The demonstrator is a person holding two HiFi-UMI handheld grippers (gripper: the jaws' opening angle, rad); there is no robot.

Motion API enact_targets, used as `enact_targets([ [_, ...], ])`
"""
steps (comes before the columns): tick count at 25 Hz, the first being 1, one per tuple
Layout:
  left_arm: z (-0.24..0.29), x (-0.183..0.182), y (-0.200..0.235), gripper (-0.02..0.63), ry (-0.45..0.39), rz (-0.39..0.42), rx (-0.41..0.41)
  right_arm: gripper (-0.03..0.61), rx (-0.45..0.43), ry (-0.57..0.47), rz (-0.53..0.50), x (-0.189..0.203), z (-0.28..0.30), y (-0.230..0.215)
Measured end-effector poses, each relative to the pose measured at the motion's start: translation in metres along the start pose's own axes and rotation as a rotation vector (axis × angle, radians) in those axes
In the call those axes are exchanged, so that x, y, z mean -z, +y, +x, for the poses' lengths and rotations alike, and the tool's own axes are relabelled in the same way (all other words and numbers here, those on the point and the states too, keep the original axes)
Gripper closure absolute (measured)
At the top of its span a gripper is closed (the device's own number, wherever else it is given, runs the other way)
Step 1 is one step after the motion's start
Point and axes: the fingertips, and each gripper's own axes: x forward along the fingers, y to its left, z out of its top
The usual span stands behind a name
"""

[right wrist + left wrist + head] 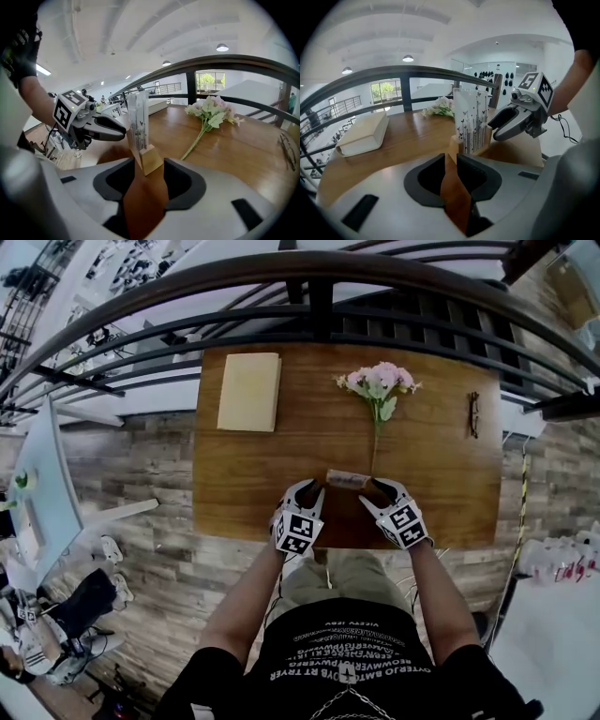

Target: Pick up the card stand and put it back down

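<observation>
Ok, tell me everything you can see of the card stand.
The card stand is a wooden block holding a pale card printed with black stems and butterflies. It stands upright on the table toward its near edge, between the left gripper and right gripper, whose open jaws flank its ends without pressing.

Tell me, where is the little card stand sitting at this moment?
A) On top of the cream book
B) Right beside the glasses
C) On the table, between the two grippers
C: the card stand stands upright on the wooden table near its front edge. The left gripper is at one end and the right gripper at the other, both with jaws apart. The book and the glasses lie well away from it.
</observation>
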Motion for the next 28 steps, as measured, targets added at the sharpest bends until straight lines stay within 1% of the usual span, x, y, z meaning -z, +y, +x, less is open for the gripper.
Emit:
enact_targets([
  [4, 0.005, 0.001, -0.002, 0.518, 0.016, 0.009, 0.017, 0.384, -0.067, 0.019, -0.053, 0.0, 0.007, -0.001],
  [7, 0.008, 0.003, -0.003, 0.518, 0.026, 0.022, 0.028, 0.385, -0.09, 0.031, -0.088, 0.002, 0.013, 0.001],
  [9, 0.01, 0.003, -0.005, 0.513, 0.024, 0.035, 0.042, 0.383, -0.083, 0.029, -0.102, 0.003, 0.019, -0.001],
  [12, 0.012, 0.003, -0.009, 0.486, 0.031, 0.056, 0.061, 0.394, -0.085, 0.03, -0.085, 0.004, 0.024, -0.001],
  [15, 0.016, 0.001, -0.013, 0.483, 0.043, 0.068, 0.061, 0.405, -0.085, 0.024, -0.085, 0.003, 0.022, -0.001],
  [17, 0.02, 0.0, -0.015, 0.493, 0.041, 0.077, 0.06, 0.411, -0.081, 0.022, -0.082, 0.004, 0.021, -0.001],
  [18, 0.022, -0.001, -0.014, 0.509, 0.039, 0.078, 0.059, 0.416, -0.075, 0.024, -0.08, 0.004, 0.023, -0.001],
  [23, 0.021, -0.003, -0.008, 0.518, 0.044, 0.06, 0.065, 0.433, -0.041, 0.042, -0.054, -0.001, 0.026, 0.0],
  [28, 0.009, -0.019, -0.013, 0.521, 0.021, 0.06, 0.075, 0.443, -0.037, 0.026, -0.026, -0.007, 0.012, 0.004],
])
